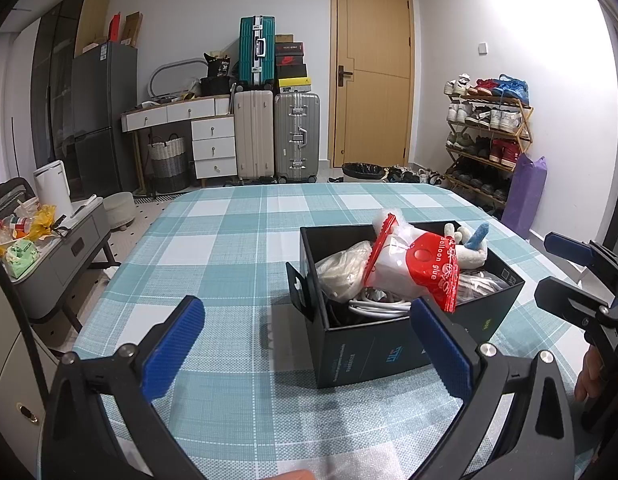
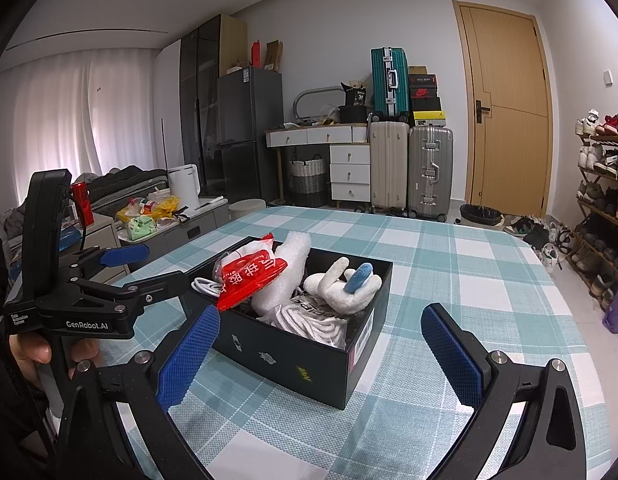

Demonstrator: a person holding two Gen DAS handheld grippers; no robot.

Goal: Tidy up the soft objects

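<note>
Checked tablecloth point(image 1: 237, 240), full black box point(image 2: 293, 356), suitcases point(image 1: 277, 136) behind

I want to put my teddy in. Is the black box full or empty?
Full. The black box has no lid on, and a red-and-clear bag, a white plush toy, white cable and grey cloth pile above its rim.

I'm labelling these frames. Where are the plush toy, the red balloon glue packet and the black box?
plush toy point(image 2: 345, 280), right wrist view, on its white body.
red balloon glue packet point(image 1: 429, 264), left wrist view, on its red printed part.
black box point(image 2: 293, 356), right wrist view, on its near side wall.
</note>
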